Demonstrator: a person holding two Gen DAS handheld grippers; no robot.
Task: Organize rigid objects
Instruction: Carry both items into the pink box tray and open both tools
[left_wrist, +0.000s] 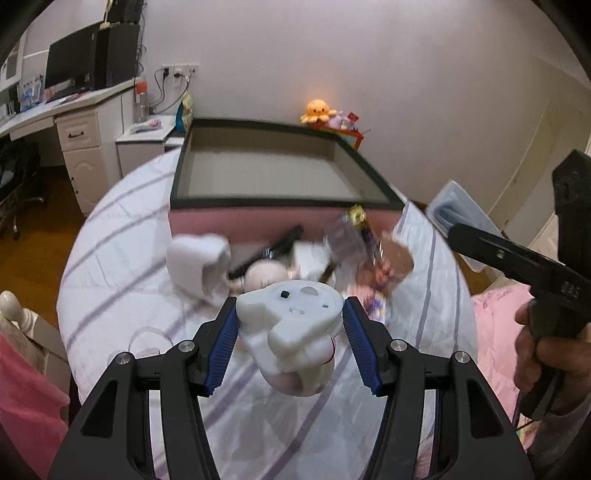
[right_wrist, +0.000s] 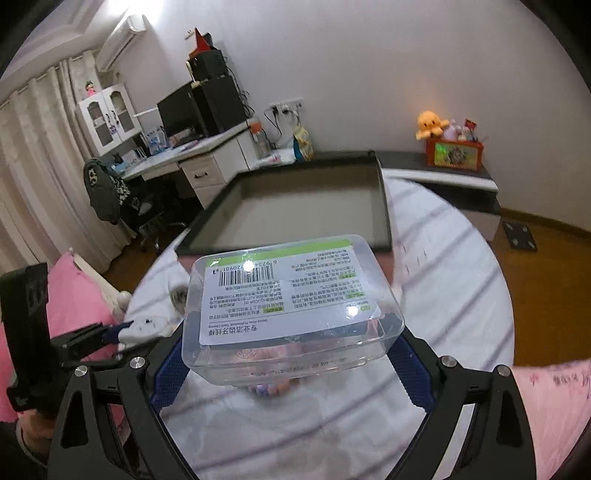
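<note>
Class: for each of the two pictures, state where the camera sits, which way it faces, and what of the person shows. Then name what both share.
Left wrist: sits on the left tool, facing down along the bed to the dark-rimmed tray; it grips a white toy; a hand shows.
Right wrist: sits on the right tool, facing the tray; it grips a clear box.
Shared: tray, orange plush, desk.
</note>
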